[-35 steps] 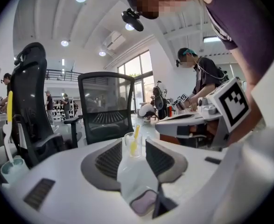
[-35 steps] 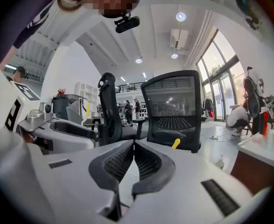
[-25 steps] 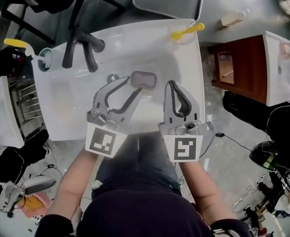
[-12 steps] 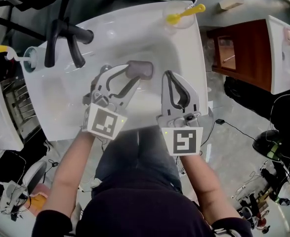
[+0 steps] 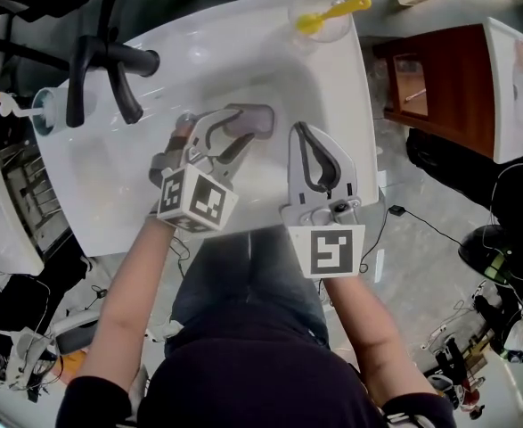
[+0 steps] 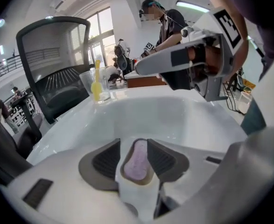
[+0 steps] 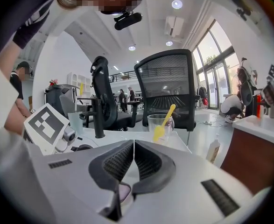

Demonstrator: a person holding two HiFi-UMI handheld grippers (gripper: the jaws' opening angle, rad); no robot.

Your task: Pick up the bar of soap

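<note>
A mauve bar of soap (image 5: 259,114) lies in the bowl of the white sink (image 5: 337,78). My left gripper (image 5: 245,127) reaches over the bowl and its jaws stand on either side of the bar. In the left gripper view the soap (image 6: 137,162) sits between the two dark pads (image 6: 106,160), and the left gripper (image 6: 133,146) is opening. The bar rests on the basin, not lifted. My right gripper (image 5: 302,132) hovers just right of the soap, shut and empty. Its pads (image 7: 120,161) meet in the right gripper (image 7: 133,143) view.
A black faucet (image 5: 110,65) stands on the sink's far left. A clear cup with a yellow toothbrush (image 5: 322,14) sits at the far right corner, and a pump bottle (image 5: 47,110) at the left rim. A brown cabinet (image 5: 439,87) stands to the right.
My left gripper has moved forward to the soap and turned, so the bar now lies between its jaws. The right gripper has stayed shut beside it.
</note>
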